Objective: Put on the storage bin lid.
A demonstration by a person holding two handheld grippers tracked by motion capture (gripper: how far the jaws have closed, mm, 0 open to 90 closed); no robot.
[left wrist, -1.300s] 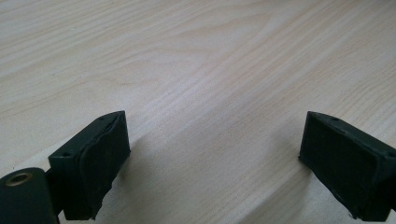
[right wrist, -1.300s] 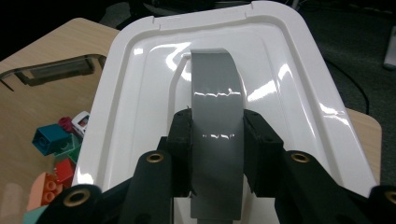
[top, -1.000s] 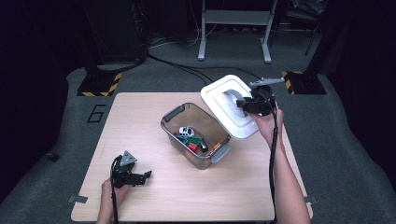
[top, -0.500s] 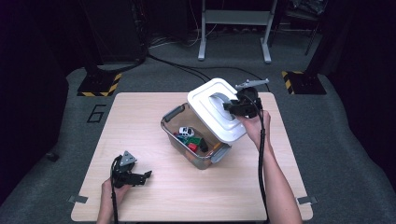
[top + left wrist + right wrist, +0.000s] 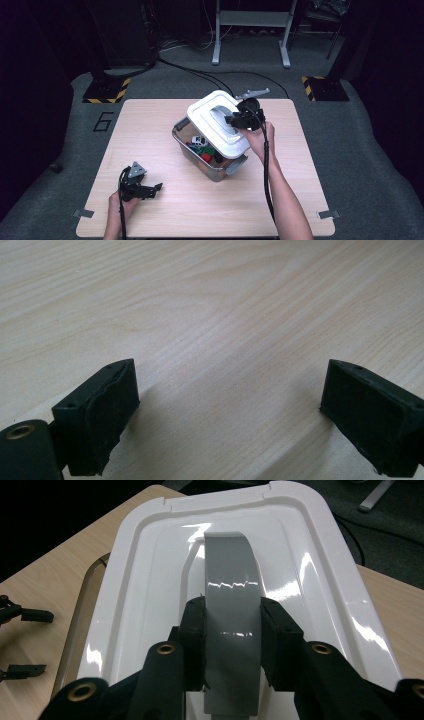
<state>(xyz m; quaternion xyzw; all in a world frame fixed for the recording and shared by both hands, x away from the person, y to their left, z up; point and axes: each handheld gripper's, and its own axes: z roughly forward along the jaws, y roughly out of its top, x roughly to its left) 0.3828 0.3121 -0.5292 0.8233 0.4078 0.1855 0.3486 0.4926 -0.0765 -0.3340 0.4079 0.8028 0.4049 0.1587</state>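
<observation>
A white lid (image 5: pixel 218 123) with a grey handle (image 5: pixel 231 615) hangs tilted over the clear plastic bin (image 5: pixel 186 146) in the middle of the table. My right gripper (image 5: pixel 239 119) is shut on that handle, and its pads (image 5: pixel 196 630) press the strap from both sides. Small toys (image 5: pixel 200 142) lie inside the bin under the lid's left edge. Near the table's front left, my left gripper (image 5: pixel 155 189) rests low over bare wood, open, with nothing between its fingers (image 5: pixel 107 407).
The wooden table (image 5: pixel 150 125) has free room to the left and front of the bin. Cables and a metal stand's feet (image 5: pixel 250 45) lie on the grey floor beyond the far edge. Yellow-black marked bases (image 5: pixel 105 90) sit at the back corners.
My right gripper has carried the lid leftward and slightly down, from beside the bin to over its right half. The left gripper has stayed in place.
</observation>
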